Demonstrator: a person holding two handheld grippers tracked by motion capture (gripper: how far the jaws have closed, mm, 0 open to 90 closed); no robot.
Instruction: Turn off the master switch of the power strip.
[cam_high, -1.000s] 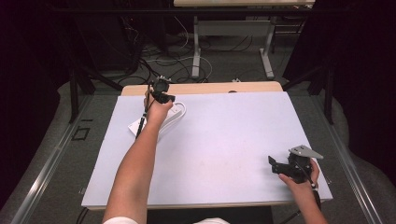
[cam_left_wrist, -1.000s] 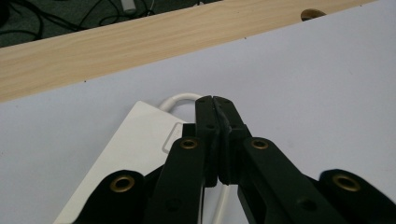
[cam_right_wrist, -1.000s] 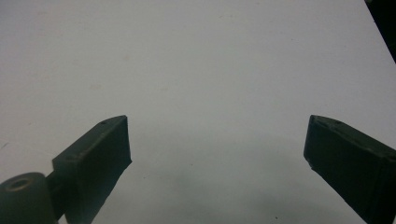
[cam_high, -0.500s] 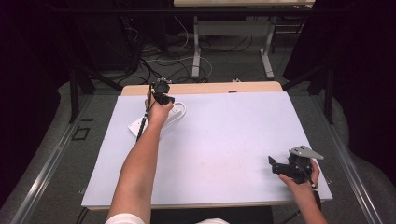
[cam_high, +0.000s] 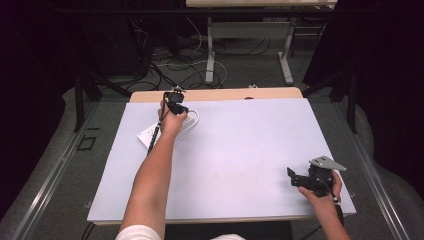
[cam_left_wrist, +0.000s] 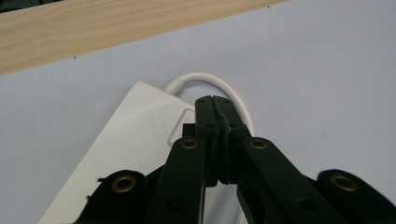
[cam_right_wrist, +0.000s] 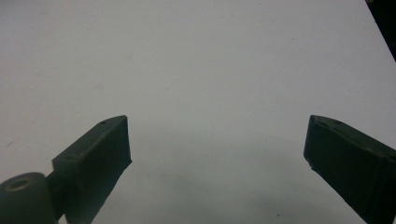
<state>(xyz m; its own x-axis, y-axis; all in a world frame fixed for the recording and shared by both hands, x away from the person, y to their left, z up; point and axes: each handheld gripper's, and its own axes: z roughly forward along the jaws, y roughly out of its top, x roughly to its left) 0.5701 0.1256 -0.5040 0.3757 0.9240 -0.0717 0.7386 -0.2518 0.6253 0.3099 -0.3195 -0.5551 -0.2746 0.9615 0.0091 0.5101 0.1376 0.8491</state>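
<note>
A white power strip (cam_high: 147, 134) lies at the far left of the white table top (cam_high: 240, 145), and its white cable (cam_high: 194, 118) loops off its far end. My left gripper (cam_high: 175, 96) hangs just above that end. In the left gripper view the jaws (cam_left_wrist: 215, 100) are pressed together with nothing visible between them, the power strip (cam_left_wrist: 135, 135) lies under them and the cable (cam_left_wrist: 205, 77) curves just past the tips. My right gripper (cam_high: 292, 177) rests low at the front right, its jaws (cam_right_wrist: 217, 135) wide open over bare white surface.
A strip of bare wood (cam_high: 225, 94) runs along the table's far edge. Beyond it stand dark table legs and loose floor cables (cam_high: 170, 65). The person's left forearm (cam_high: 155, 170) stretches across the left half of the table.
</note>
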